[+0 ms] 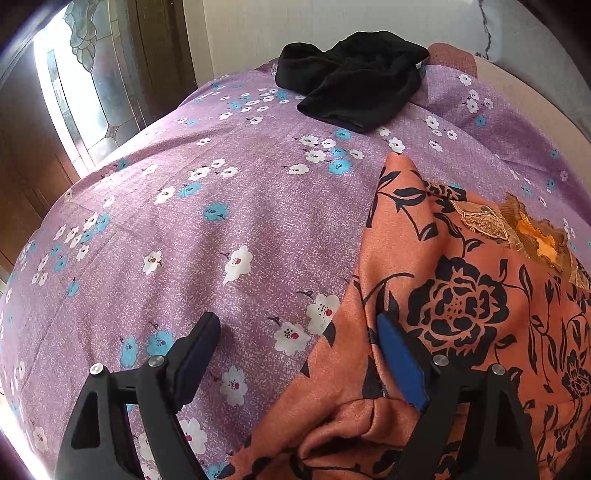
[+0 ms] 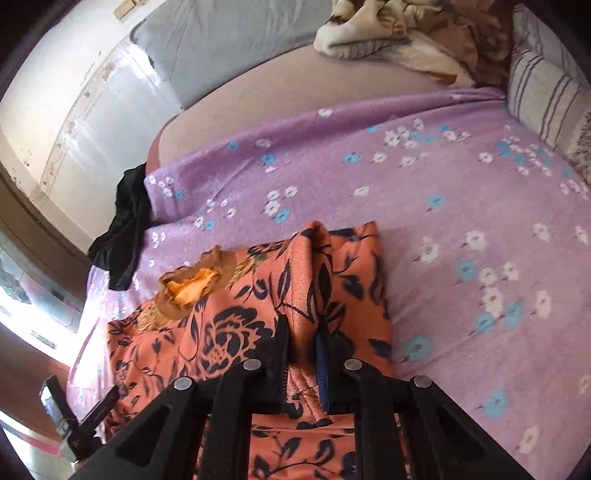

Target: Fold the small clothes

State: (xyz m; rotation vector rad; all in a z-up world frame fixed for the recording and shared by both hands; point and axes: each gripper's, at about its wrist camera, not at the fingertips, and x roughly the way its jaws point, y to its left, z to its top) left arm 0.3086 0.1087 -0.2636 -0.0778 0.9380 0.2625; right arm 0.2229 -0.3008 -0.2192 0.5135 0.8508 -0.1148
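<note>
An orange garment (image 1: 461, 302) with a black flower print and a gold embroidered neckline (image 1: 517, 229) lies crumpled on a purple flowered bedsheet (image 1: 221, 221). My left gripper (image 1: 297, 332) is open just above the garment's left edge, one finger over the sheet and the other over the cloth. In the right wrist view, my right gripper (image 2: 303, 334) is shut on a raised fold of the orange garment (image 2: 229, 332), and the cloth bunches up between its fingers. A black garment (image 1: 351, 81) lies in a heap at the far edge of the sheet.
The black garment (image 2: 122, 229) hangs partly over the bed's left edge. A striped pillow (image 2: 546, 96) and a crumpled beige blanket (image 2: 399, 33) lie at the far right. The purple sheet (image 2: 461, 221) stretches flat to the right of the orange garment. A glazed door (image 1: 74, 92) stands beyond the bed.
</note>
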